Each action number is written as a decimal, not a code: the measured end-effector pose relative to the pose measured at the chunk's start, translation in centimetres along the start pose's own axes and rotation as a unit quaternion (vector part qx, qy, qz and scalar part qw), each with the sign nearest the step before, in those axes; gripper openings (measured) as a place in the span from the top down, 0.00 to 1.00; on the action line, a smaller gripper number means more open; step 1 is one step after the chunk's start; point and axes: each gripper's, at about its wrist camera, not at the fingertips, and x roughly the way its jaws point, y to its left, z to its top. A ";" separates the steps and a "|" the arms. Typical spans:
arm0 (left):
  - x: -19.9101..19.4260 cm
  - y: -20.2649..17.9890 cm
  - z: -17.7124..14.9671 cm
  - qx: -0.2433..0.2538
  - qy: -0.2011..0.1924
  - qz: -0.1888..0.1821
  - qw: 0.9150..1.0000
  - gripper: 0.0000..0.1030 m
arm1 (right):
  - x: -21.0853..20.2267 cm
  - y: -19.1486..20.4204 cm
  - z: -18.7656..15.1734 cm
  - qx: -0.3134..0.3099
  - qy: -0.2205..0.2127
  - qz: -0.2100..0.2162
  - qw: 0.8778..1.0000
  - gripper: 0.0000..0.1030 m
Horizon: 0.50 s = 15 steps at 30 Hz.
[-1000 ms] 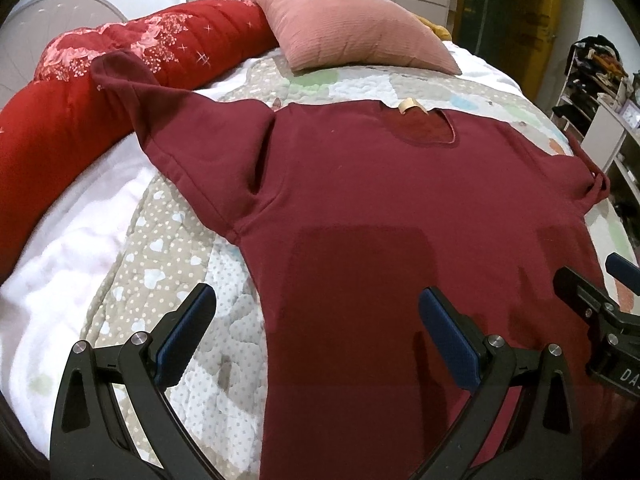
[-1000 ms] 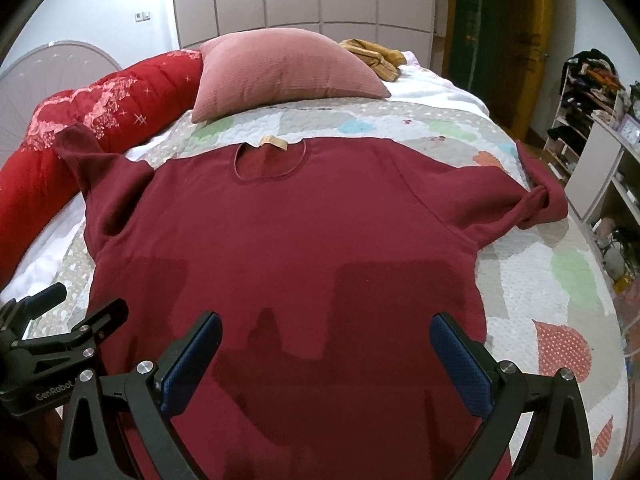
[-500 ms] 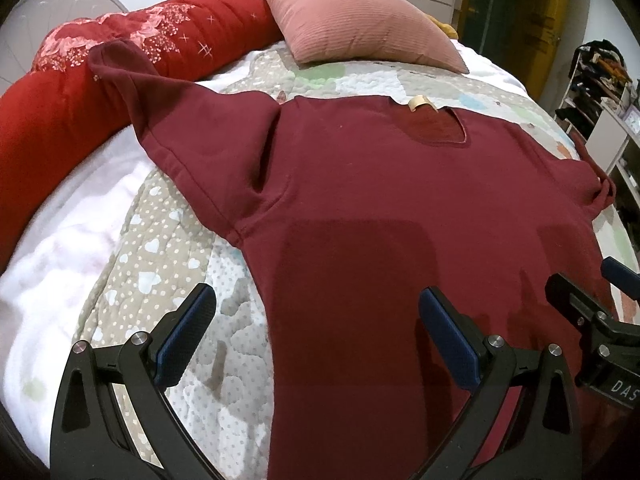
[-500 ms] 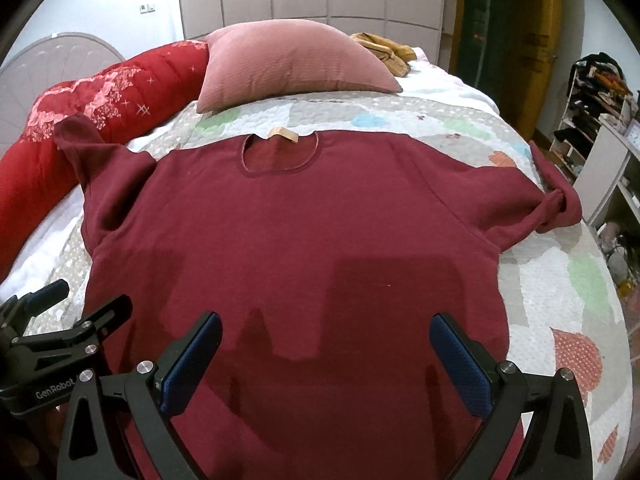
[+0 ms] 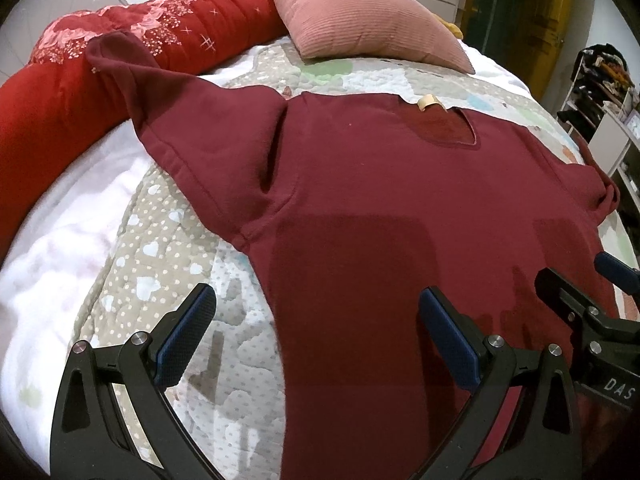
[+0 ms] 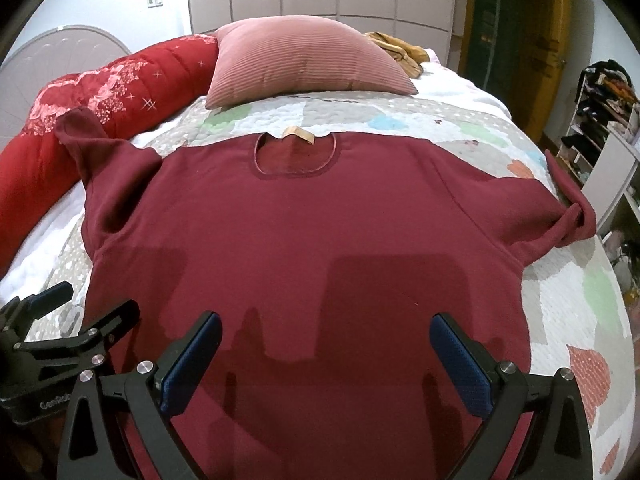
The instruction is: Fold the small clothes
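Maroon sweatshirt point(image 6: 304, 240) lies flat, unfolded, on the quilted bed point(image 6: 580, 300); left gripper point(image 5: 316, 336) and right gripper point(image 6: 324, 356) hover over its lower part, jaws spread, empty. Next: probably pinch a sleeve or side edge for the first fold

The sweater point(image 6: 304, 248) lies flat on the quilt point(image 6: 576, 304), ahead of both tongs, neck hole away from them. The left tongs point(image 5: 316, 332) straddle its left edge; the right tongs point(image 6: 324, 356) hang over its lower middle. Its left sleeve point(image 5: 168, 112) climbs onto the bolster point(image 5: 60, 108). The cushion point(image 6: 304, 64) lies beyond the collar.
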 end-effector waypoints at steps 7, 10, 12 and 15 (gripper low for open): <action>0.1 0.7 0.3 -0.007 -0.002 -0.002 1.000 0.01 | 0.6 0.7 0.2 -0.007 0.003 0.001 1.000 0.00; 0.2 1.0 0.4 -0.008 -0.002 -0.002 1.000 0.01 | 0.8 0.9 0.2 -0.009 0.006 0.002 1.000 0.00; 0.2 1.4 0.6 -0.011 -0.001 -0.006 1.000 0.01 | 1.0 1.1 0.3 -0.010 0.007 0.004 1.000 0.00; 0.2 2.7 1.5 -0.017 -0.004 -0.012 1.000 0.01 | 0.7 1.3 0.5 -0.006 -0.002 0.009 1.000 0.00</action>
